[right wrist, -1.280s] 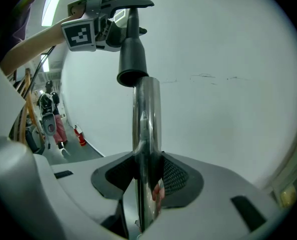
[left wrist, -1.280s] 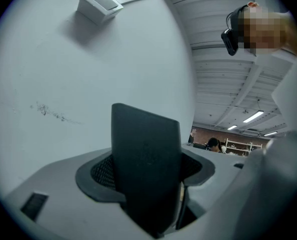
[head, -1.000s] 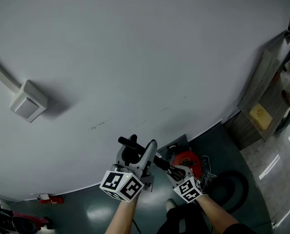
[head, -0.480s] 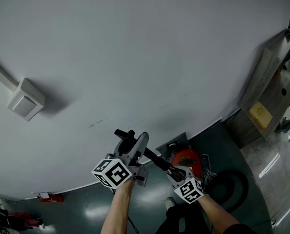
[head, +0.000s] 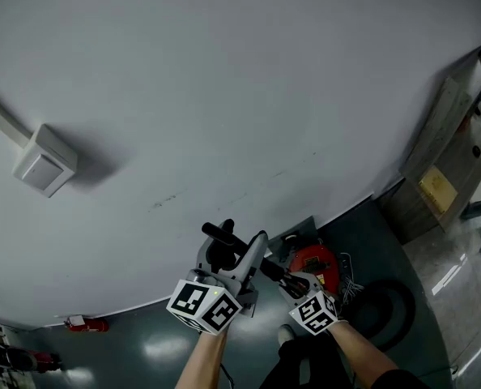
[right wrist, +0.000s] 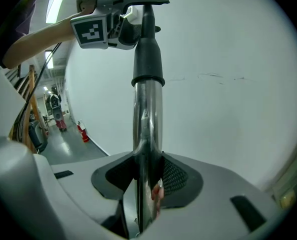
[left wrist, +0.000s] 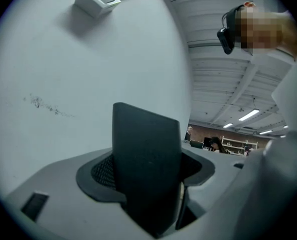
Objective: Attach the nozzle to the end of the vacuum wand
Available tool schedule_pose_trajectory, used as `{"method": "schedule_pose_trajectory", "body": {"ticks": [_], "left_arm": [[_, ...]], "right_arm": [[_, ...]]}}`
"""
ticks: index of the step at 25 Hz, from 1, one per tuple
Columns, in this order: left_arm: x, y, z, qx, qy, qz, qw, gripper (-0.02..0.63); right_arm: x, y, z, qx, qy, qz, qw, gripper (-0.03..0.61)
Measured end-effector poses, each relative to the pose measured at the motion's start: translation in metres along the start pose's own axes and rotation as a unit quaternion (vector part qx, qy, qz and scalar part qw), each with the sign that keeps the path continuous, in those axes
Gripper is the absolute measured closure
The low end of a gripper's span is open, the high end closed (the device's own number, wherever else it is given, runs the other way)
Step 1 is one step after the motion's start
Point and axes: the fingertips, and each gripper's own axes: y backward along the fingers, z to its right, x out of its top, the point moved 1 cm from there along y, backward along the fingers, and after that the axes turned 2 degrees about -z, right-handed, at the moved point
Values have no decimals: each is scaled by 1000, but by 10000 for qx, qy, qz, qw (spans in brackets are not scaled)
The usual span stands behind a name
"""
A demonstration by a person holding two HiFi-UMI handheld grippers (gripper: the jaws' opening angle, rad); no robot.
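In the head view my left gripper is shut on the black nozzle, holding it up in front of the white wall. The left gripper view shows the nozzle's flat black body filling the space between the jaws. My right gripper is shut on the chrome vacuum wand, which runs up and left from it. In the right gripper view the wand's black end cuff meets the nozzle in line, with the left gripper beside it. I cannot tell how deep the joint sits.
A white wall fills most of the view, with a square junction box and conduit at the left. On the dark floor below lie a red vacuum body, a black hose coil and a wooden cabinet.
Half a second ago the left gripper and nozzle stood further left; they have swung back right to about where they began. The right gripper has hardly moved.
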Motion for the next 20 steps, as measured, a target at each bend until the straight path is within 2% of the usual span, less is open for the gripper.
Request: {"method": "schedule_pose_trajectory", "body": {"ticks": [4,6,10,14,20], "left_arm": [[-7,-3,-27,-53,712,-39,9974,288],[-9,-5,-32,-99,839,-29,9964,288],[-7,-3,-27,-81,719,101,9973,288],[-7,5,-9,-1,158,291,9995,288],[-14,1,-27,-3,501,135,9987,288]], "right_arm": [[-1,1,-5,19,66,42,10000,430],[-1,1,-7,13,59,66,10000,430],[-1,0,-4,-6,-10,72,10000,430],[0,-5,1,-32,-47,20,10000,430],[-1,-9,-6,44,33,-32,10000,430]]}}
